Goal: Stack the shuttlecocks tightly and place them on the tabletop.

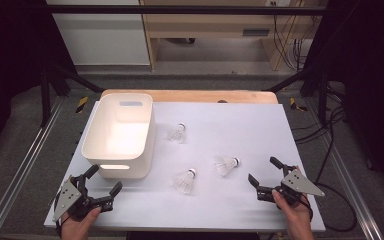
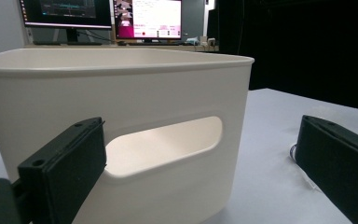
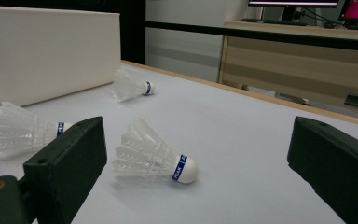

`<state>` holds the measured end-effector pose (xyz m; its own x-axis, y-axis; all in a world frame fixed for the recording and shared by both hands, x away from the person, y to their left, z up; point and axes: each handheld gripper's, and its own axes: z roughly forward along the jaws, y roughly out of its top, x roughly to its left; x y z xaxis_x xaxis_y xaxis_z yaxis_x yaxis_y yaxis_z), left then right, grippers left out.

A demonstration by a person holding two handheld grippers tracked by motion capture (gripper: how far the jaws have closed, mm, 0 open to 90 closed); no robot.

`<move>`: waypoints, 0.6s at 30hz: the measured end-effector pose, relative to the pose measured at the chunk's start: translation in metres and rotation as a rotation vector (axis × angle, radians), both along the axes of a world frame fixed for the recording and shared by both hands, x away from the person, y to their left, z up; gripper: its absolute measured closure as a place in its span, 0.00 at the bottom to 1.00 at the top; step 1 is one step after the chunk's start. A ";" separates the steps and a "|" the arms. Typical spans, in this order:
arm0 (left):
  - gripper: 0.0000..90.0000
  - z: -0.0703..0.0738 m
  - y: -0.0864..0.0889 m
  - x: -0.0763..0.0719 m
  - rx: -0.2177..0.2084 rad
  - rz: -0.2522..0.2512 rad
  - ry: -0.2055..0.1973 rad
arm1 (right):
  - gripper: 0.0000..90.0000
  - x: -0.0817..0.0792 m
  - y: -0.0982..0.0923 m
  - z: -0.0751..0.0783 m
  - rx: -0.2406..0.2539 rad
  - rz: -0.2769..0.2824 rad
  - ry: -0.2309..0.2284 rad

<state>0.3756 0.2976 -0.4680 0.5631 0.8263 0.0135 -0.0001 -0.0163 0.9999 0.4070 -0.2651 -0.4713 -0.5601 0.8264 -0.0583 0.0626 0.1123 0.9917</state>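
Right tool (image 1: pixel 263 176) spread wide, empty, facing nearest shuttlecock (image 1: pixel 227 164) lying on surface (image 1: pixel 260 130). Left tool (image 1: pixel 103 181) likewise apart, beside white bin (image 1: pixel 121 131). Advisable: approach low, close on cork end, spare feathers.

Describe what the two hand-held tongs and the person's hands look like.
Both tongs, left and right, are black with two blocky, flat-faced jaws. Each carries a grey three-cornered plate with small dark dots on top. The gripper views show a screw hole in the near jaw and a brass-coloured ring at its base. A dark cable trails from the right one. The hands are bare; no sleeves show.
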 end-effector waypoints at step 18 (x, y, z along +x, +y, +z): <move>0.02 0.005 -0.031 -0.013 0.037 -0.062 0.041 | 0.05 -0.004 -0.007 0.001 -0.005 -0.043 -0.005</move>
